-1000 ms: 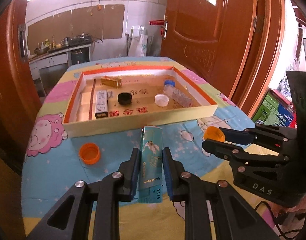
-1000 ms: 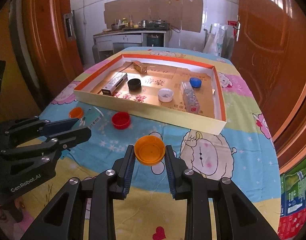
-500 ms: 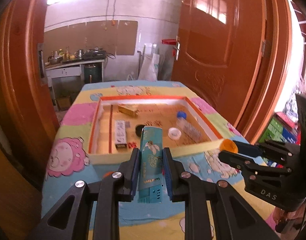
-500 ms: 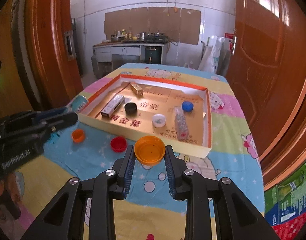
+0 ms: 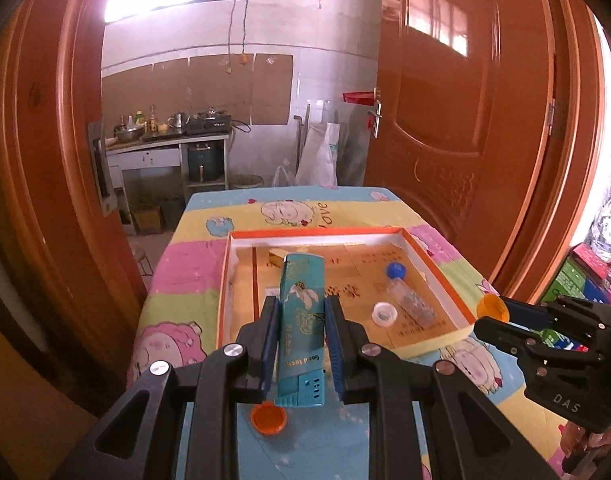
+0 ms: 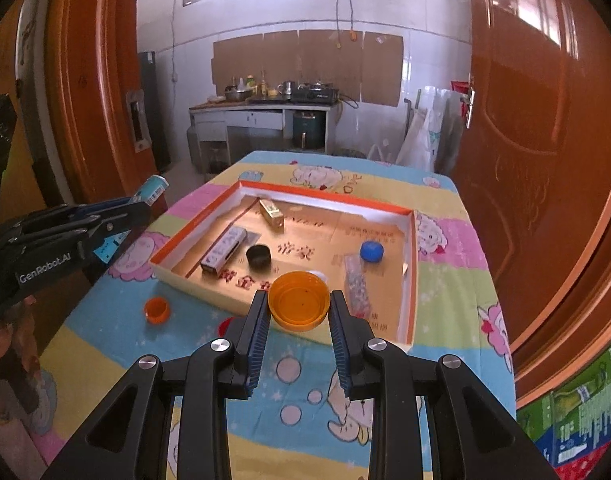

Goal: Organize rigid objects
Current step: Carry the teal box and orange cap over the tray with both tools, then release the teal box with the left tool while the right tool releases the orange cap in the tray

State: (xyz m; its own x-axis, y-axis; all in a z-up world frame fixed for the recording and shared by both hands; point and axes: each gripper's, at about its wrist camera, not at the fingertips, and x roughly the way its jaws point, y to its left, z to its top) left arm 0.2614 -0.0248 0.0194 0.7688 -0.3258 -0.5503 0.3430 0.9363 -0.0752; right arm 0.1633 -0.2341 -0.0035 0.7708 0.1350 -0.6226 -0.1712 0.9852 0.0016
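Up close, the left tongs (image 5: 299,336) are clamped on a teal carton (image 5: 301,320), its long sides pinched between the two blue-padded fingers and its far end pointing out over a shallow tray (image 5: 437,268). The right tongs (image 6: 298,312) are clamped on an orange lid (image 6: 298,305), held with its hollow side up above the tray's near wall. Both loads are lifted clear of the bench (image 6: 457,280), which wears a cloth of pastel blocks printed with cartoon sheep. The tray has orange rims and a cardboard floor with red lettering; inside lie a gold box (image 6: 272,213), a long silver box (image 6: 224,250), a black cap (image 6: 258,256), a blue cap (image 6: 372,251), a white cap (image 5: 384,314) and a clear glittery tube (image 6: 356,280). On the cloth outside the tray, near its front left corner, sits a small orange cap (image 6: 157,309), hollow side up. Around the bench stand glossy reddish-brown wooden doors (image 6: 537,120), and beyond it a white-tiled wall patched with cardboard sheets, a kitchen counter (image 6: 261,110) crowded with pots and bottles, and a bright window high above.
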